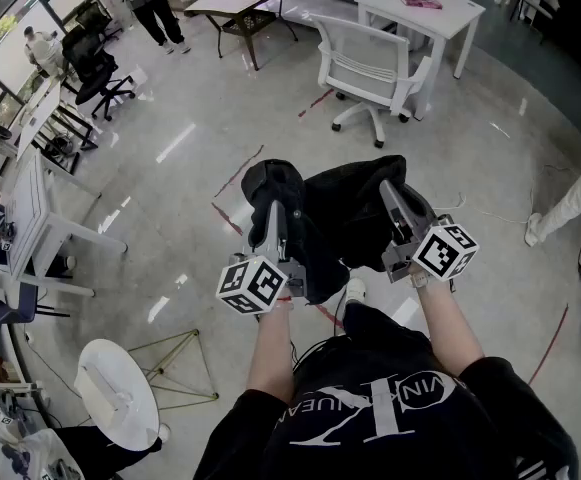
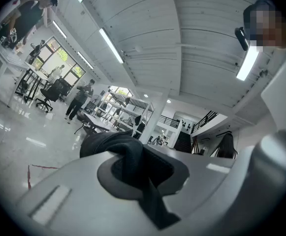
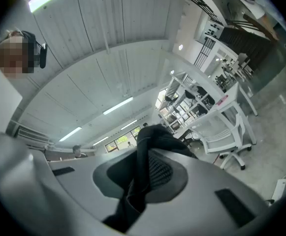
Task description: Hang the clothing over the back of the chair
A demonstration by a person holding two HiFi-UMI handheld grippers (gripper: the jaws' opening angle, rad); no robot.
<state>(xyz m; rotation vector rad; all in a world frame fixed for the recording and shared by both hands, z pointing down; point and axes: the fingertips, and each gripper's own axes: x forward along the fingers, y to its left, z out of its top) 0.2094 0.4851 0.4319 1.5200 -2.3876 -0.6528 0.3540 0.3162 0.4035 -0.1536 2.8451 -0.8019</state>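
A black garment point(image 1: 335, 213) hangs stretched between my two grippers, held up in front of me above the floor. My left gripper point(image 1: 273, 218) is shut on its left edge; black cloth point(image 2: 125, 154) is bunched between the jaws in the left gripper view. My right gripper point(image 1: 395, 200) is shut on the right edge, with a fold of cloth point(image 3: 145, 166) pinched between its jaws. The white office chair point(image 1: 370, 68) stands ahead of me beside a white desk, its mesh back towards me; it also shows as the chair point(image 3: 221, 132) in the right gripper view.
A white desk point(image 1: 420, 13) with a pink book stands behind the chair. More desks and black chairs point(image 1: 95, 63) line the left side, with people standing at the far left. A small round white table point(image 1: 120, 393) is at my lower left. Red tape marks the glossy floor.
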